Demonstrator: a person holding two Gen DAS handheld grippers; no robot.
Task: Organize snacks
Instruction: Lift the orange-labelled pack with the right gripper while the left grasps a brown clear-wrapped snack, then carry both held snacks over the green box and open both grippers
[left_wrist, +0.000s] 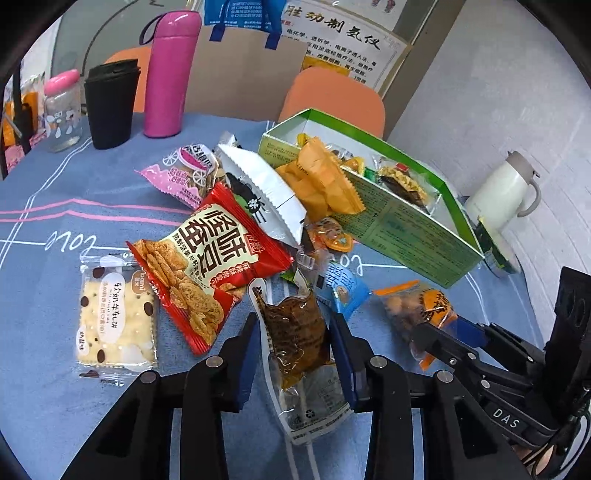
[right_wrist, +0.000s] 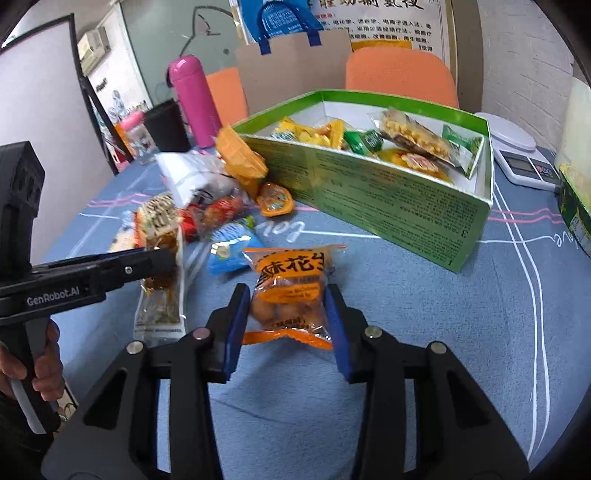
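We have each tool closed on a packet low over the bench, left tool (left_wrist: 293, 332) on the brown pouch (left_wrist: 295, 332), right tool (right_wrist: 288, 310) on the peanut bag (right_wrist: 290, 291), with the box (right_wrist: 388, 206) ahead, nearer the right.

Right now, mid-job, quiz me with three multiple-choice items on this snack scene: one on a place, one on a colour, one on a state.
1. Where is the orange peanut pack?
A. in the box
B. between the right hand-held gripper's fingers
C. under the flask

2. What colour is the tall flask?
A. pink
B. green
C. white

3. What state is the green box in?
A. open, partly filled
B. lidded
C. empty

Answers: B, blue pads flank the pack on the table; A, its body and cap are pink; A, no lid, wrapped snacks lie inside.
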